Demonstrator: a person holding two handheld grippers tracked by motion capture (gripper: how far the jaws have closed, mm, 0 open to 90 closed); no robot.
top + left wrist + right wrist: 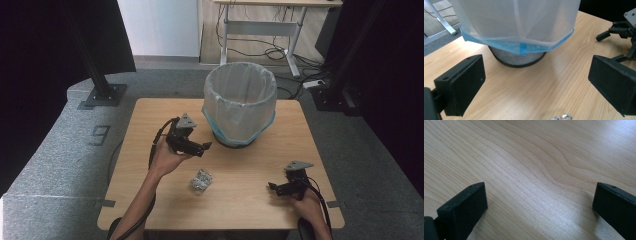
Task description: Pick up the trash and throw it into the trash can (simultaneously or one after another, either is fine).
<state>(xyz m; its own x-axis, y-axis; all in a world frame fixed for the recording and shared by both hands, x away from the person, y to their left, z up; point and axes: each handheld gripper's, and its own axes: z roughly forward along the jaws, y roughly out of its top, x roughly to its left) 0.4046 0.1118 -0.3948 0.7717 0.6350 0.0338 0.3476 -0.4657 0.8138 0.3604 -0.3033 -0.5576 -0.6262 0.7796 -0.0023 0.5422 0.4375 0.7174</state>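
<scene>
A crumpled ball of silver foil [201, 179] lies on the wooden table [150, 115], near its front middle. My left gripper [203, 147] hovers above and behind the foil, pointing right toward the base of the waste bin [240, 100], and it is open with nothing between its jaws. In the left gripper view the open gripper [536, 82] faces the bin [519, 22], with the foil's edge [561, 117] at the bottom. My right gripper [273, 187] rests low at the front right, pointing left. The right gripper [539, 205] stands open over bare wood.
The bin is black mesh [516, 58] lined with a white bag that has a blue hem, and it stands at the table's back middle. My right gripper [621, 30] shows at the upper right of the left gripper view. A desk frame with cables [260, 30] stands on the floor beyond.
</scene>
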